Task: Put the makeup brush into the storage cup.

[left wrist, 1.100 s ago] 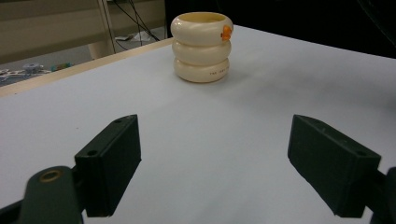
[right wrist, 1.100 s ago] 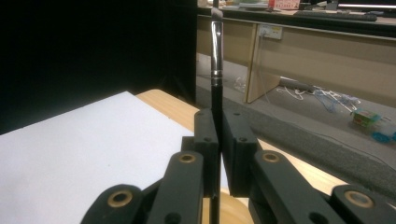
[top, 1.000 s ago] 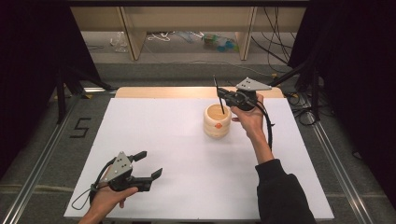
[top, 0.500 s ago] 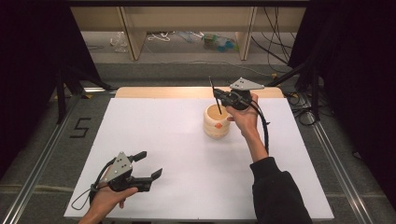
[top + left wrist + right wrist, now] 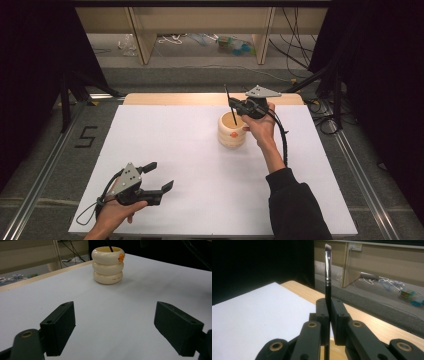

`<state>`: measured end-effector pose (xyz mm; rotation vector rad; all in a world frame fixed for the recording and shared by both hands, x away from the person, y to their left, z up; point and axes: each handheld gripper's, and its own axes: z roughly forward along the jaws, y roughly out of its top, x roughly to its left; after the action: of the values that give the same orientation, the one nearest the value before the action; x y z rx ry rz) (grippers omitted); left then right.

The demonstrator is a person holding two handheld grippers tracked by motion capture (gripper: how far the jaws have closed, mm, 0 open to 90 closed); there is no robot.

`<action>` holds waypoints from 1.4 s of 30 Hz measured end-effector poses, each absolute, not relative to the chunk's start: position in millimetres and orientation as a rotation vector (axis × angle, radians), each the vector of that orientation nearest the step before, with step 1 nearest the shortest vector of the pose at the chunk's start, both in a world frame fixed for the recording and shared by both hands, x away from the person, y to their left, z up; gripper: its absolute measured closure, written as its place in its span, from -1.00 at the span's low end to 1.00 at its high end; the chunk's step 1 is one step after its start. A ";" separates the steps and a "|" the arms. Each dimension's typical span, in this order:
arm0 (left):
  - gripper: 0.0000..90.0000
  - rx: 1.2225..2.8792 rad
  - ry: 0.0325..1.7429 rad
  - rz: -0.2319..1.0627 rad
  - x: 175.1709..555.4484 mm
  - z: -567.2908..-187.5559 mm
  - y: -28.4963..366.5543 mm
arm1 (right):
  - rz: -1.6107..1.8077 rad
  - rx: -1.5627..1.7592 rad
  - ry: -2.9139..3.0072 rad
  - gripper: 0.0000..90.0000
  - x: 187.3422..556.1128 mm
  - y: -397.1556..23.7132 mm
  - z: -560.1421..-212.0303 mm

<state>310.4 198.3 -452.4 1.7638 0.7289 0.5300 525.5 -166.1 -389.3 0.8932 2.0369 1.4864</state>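
Observation:
A cream ribbed cup (image 5: 231, 132) with a small orange mark stands on the white table sheet (image 5: 190, 160) right of centre; it also rises ahead in the left gripper view as the cup (image 5: 108, 265). My right gripper (image 5: 235, 106) hovers over the cup, shut on a thin black brush (image 5: 230, 105). The brush stands upright with its lower end inside the cup. In the right gripper view the brush (image 5: 327, 275) rises between the closed jaws, bristles on top. My left gripper (image 5: 159, 176) rests open near the front left, nothing between its fingers (image 5: 60, 327).
The wooden table edge (image 5: 165, 98) runs along the far side of the sheet. Beyond it are wooden shelf legs (image 5: 142, 37) and loose cables on the floor. Metal rails (image 5: 45, 165) flank the table on both sides.
My right gripper has shifted slightly with the brush, which now stands more upright over the cup. The left gripper has stayed where it was.

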 end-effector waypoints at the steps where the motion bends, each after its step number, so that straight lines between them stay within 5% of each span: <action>1: -0.62 1.757 0.730 0.524 310.6 -452.6 197.9 | 1.491 0.890 2.036 0.90 526.0 -165.8 -390.7; 22: -0.62 1.765 0.733 0.528 309.8 -452.6 198.5 | 1.423 0.919 2.127 0.88 522.5 -166.9 -411.9; 42: -0.62 1.766 0.722 0.538 309.9 -451.7 199.2 | 1.354 0.998 2.060 -0.11 495.2 -179.2 -391.1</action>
<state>309.9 199.2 -451.7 1.7655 0.7217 0.5376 495.2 -179.2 -391.1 0.9984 2.0598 1.3544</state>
